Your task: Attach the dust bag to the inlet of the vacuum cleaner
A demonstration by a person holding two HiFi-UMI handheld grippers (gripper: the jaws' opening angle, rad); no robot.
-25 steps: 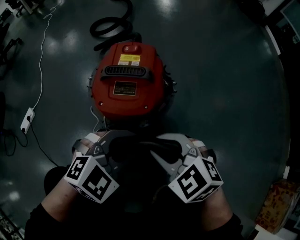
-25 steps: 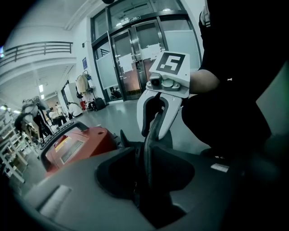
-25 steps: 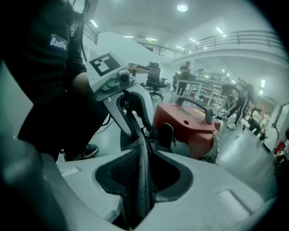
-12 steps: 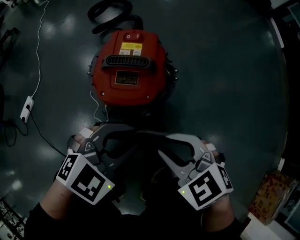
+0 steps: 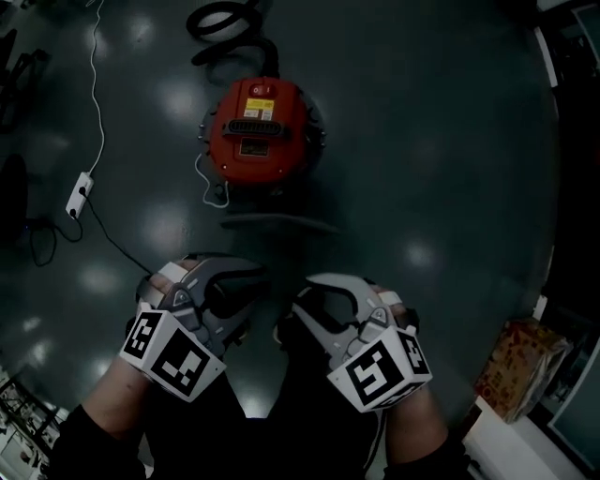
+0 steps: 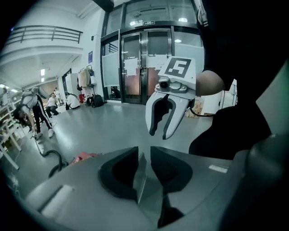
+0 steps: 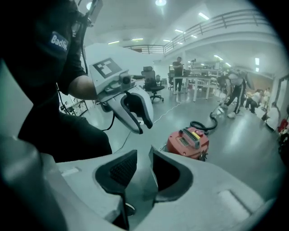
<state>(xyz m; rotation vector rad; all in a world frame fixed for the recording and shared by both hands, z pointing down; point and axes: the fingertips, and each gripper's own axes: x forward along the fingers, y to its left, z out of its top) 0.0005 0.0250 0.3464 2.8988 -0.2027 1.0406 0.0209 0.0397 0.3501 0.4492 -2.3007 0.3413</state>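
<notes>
The red vacuum cleaner [image 5: 261,131] stands on the dark floor with its black hose [image 5: 225,19] curled behind it. It also shows in the right gripper view [image 7: 187,142]. A thin grey curved strip [image 5: 279,222] lies just in front of it; I cannot tell what it is. No dust bag is clearly in view. My left gripper [image 5: 251,286] and right gripper [image 5: 292,314] hang side by side well above the floor, nearer me than the vacuum. The left jaws [image 6: 144,155] are closing, a narrow gap left, nothing between them. The right jaws [image 7: 143,155] stand slightly apart and are empty.
A white power strip [image 5: 82,192] with its cable lies left of the vacuum. A cardboard box [image 5: 516,370] sits at the lower right. People [image 7: 235,94] work at desks far across the hall, and glass doors [image 6: 144,67] close the other end.
Both grippers have lifted up from the floor at the vacuum's near side. The vacuum now looks smaller and farther up the head view.
</notes>
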